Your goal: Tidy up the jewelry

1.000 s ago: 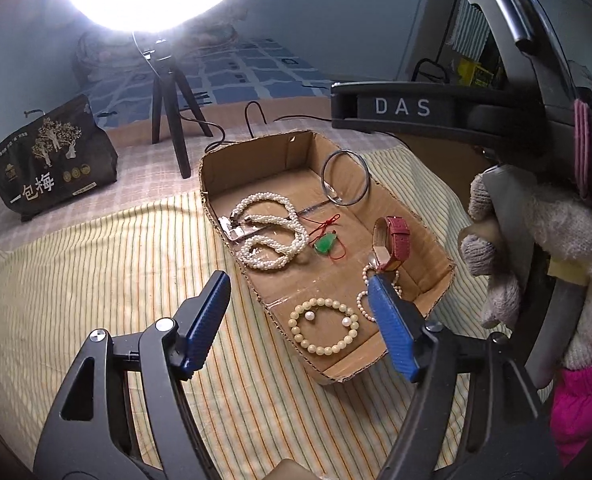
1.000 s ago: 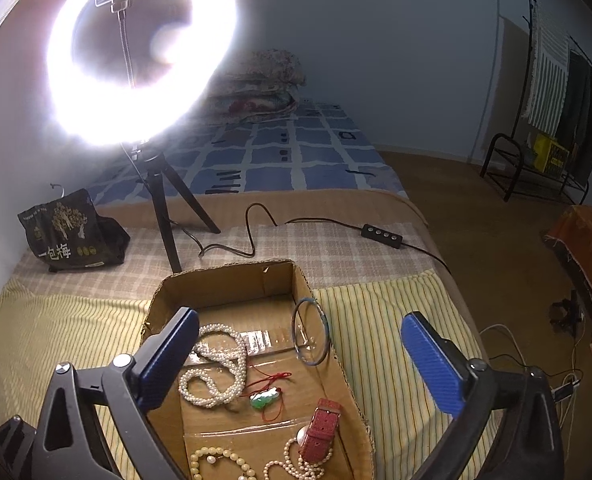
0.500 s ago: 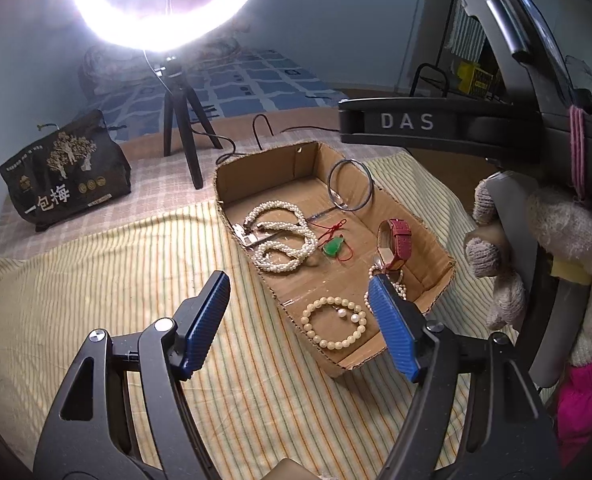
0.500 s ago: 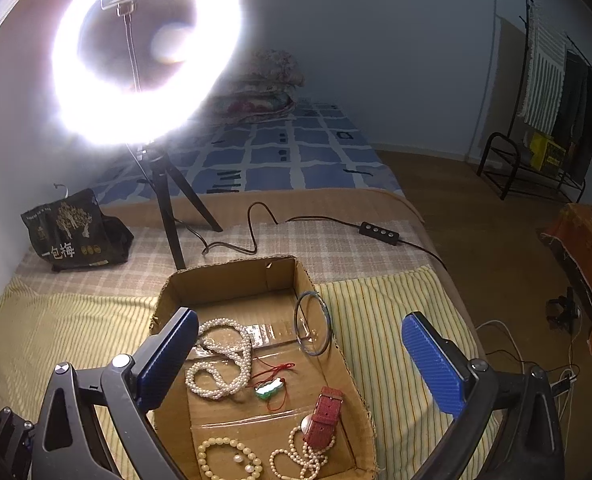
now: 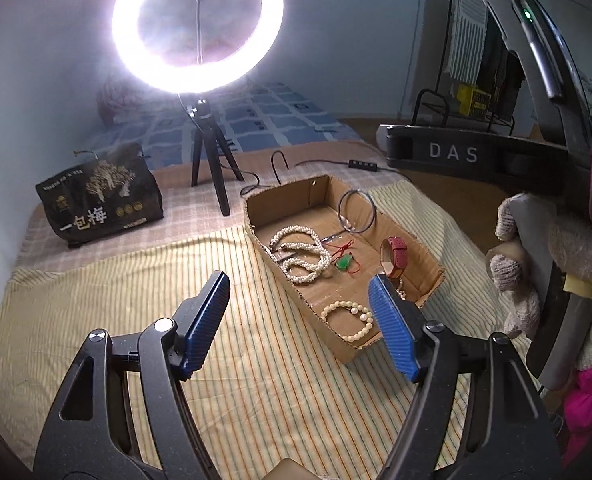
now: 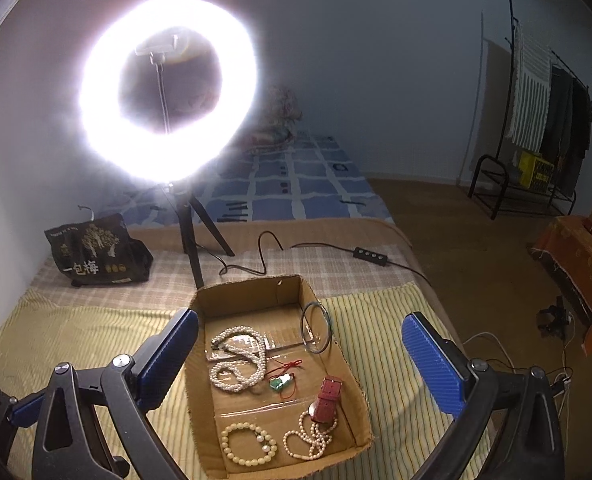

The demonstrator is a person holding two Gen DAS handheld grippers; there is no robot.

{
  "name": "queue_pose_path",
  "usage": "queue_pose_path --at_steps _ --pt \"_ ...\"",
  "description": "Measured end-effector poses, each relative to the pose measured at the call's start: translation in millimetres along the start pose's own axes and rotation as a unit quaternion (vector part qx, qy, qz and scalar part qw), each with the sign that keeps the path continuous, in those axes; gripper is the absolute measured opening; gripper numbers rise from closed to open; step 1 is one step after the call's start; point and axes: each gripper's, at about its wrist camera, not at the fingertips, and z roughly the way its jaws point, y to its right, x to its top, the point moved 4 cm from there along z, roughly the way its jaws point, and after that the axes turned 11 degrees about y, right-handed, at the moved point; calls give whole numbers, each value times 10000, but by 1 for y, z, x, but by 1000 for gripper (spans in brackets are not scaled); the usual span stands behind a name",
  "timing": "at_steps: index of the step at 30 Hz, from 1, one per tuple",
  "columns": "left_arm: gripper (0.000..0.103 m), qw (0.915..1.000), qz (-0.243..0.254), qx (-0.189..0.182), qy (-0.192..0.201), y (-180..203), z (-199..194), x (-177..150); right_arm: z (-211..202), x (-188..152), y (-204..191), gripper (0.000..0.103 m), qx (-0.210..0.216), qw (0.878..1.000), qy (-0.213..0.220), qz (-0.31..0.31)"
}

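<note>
A shallow cardboard box (image 6: 252,292) (image 5: 288,196) lies on the striped cloth. Inside it are a long pearl necklace (image 6: 238,364) (image 5: 302,252), a green pendant on red cord (image 6: 282,382) (image 5: 344,262), a red-strapped watch (image 6: 328,398) (image 5: 396,254), a cream bead bracelet (image 6: 248,442) (image 5: 348,320), a thin pearl strand (image 6: 310,438) and a metal bangle (image 6: 316,328) (image 5: 356,212) leaning on the right wall. My left gripper (image 5: 300,324) is open and empty, above the cloth beside the box's near left corner. My right gripper (image 6: 300,356) hangs open and empty above the box.
A lit ring light on a black tripod (image 6: 194,248) (image 5: 212,176) stands behind the box, its cable and inline switch (image 6: 370,256) trailing right. A black printed bag (image 6: 92,252) (image 5: 100,196) sits at the back left. A gloved hand (image 5: 516,280) holds the right gripper's handle. The bed edge drops off to the right.
Both grippers have drawn back and risen from the box, which now looks smaller and lower in both views. The jewelry has not moved; both grippers stay open.
</note>
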Motion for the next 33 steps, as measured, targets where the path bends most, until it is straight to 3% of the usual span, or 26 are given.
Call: queue_pose_path --at_steps 10,13,21,23,33 --pt "75 9988 -19 4 493 -1 -54 11 -60 8 4 103 -85 9986 492 198" --pt "83 9978 40 28 655 1 -71 13 -78 7 7 103 -93 9977 623 262" --pt "88 9949 79 49 1008 2 -108 15 -108 0 4 103 -71 9967 776 205" --pt "94 9940 49 39 1091 1 -113 14 -115 -1 4 103 -112 9962 846 180" --pt "95 9914 262 42 1285 6 -128 9 -137 -8 2 103 -164 9937 1089 219"
